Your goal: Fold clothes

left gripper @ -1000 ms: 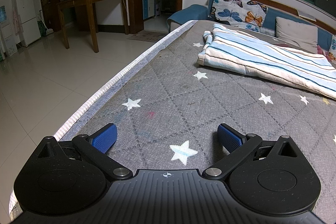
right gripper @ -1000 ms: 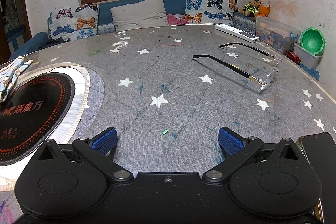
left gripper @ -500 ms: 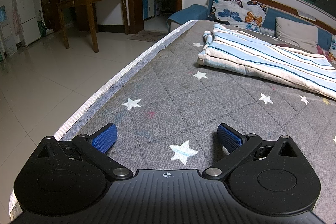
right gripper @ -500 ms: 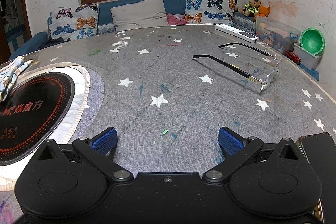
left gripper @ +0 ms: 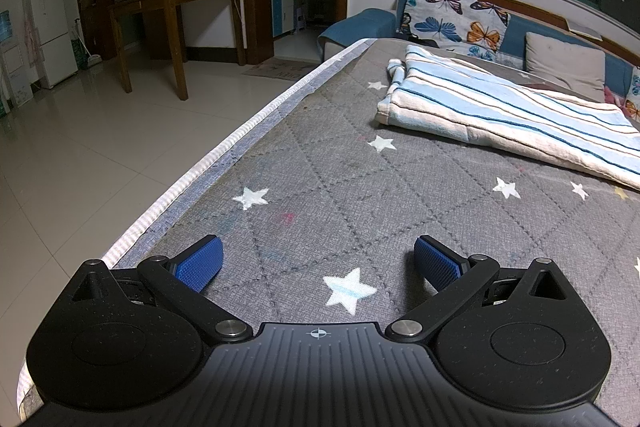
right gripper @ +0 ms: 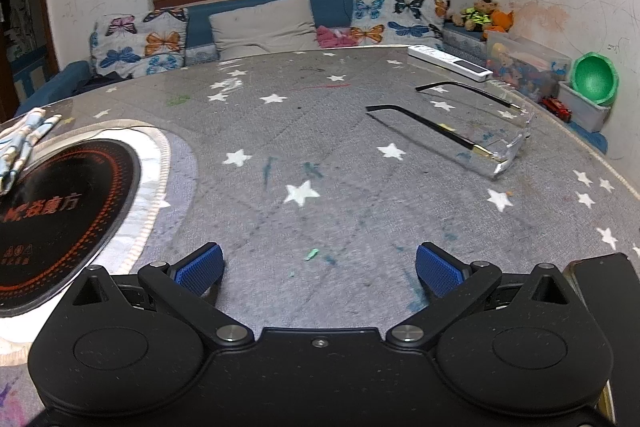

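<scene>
- A grey quilted table cover printed with white stars [left gripper: 360,195] fills both views; its pale striped edge runs along the left side in the left wrist view, above a glossy tiled floor [left gripper: 100,155].
- A blue-and-white striped cloth garment [left gripper: 500,111], loosely folded, lies on the cover at the upper right of the left wrist view, well apart from the left gripper; one corner of it shows at the far left of the right wrist view.
- A round black induction plate with orange markings [right gripper: 52,211] sits in the cover at the left of the right wrist view.
- The left gripper [left gripper: 318,263], black with blue ribbed pads, rests low over the cover, its fingers spread wide and holding nothing.
- The right gripper [right gripper: 319,263] sits the same way, fingers spread wide and empty.
- A pair of clear-lensed glasses with thin black arms [right gripper: 472,131] lies unfolded ahead and to the right.
- A white remote control [right gripper: 448,62] lies beyond the glasses.
</scene>
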A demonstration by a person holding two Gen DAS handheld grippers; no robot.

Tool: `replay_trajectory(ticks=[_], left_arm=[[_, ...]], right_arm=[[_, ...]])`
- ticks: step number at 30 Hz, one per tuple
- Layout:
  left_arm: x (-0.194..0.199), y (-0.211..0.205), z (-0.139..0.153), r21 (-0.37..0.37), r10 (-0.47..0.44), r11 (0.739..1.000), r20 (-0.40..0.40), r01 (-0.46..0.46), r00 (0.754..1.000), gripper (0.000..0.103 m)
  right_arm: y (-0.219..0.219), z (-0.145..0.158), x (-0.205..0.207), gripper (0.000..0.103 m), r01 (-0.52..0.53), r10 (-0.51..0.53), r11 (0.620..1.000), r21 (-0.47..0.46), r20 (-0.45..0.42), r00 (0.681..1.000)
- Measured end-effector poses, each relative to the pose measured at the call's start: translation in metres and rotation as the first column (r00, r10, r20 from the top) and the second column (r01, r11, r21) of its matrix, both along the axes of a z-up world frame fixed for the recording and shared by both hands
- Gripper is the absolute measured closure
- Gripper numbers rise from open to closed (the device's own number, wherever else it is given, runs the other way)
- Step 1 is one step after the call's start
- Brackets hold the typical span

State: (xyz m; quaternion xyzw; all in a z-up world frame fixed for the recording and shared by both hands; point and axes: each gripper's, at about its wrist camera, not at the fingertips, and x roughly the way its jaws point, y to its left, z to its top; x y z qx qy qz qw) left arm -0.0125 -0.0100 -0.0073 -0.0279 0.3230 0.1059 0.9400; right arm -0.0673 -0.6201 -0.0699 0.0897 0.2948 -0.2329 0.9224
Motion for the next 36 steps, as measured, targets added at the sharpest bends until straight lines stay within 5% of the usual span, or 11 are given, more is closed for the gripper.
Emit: replay_trajectory(ticks=[14,20,25,30,36], left_arm=[[-0.001,0.001,0.001,-0.011,0.011,1.0,0.009,-0.011,1.0,0.0],[-0.014,0.017,0.005,-0.053,0.128,0.991,0.054,-0.125,0.99,0.0],[-0.029,0.043,0.007,-0.094,0.352,0.934,0.083,-0.345,0.932,0.0],[-0.039,0.061,0.007,-0.136,0.544,0.836,0.082,-0.531,0.835,0.001],[-0.041,0.061,0.006,-0.121,0.582,0.81,0.06,-0.573,0.811,0.001]], right_arm=[[-0.005,-0.002,0.003,0.0,0.0,0.0,1.0,-0.001,-0.005,1.0],[-0.005,-0.001,0.003,0.0,0.0,0.0,1.0,-0.001,-0.005,1.0],[-0.006,-0.001,0.003,0.0,0.0,0.0,1.0,-0.001,-0.005,1.0],[-0.006,-0.001,0.003,0.0,0.0,0.0,1.0,-0.001,-0.005,1.0],[-0.006,-0.001,0.003,0.0,0.0,0.0,1.0,-0.001,-0.005,1.0]])
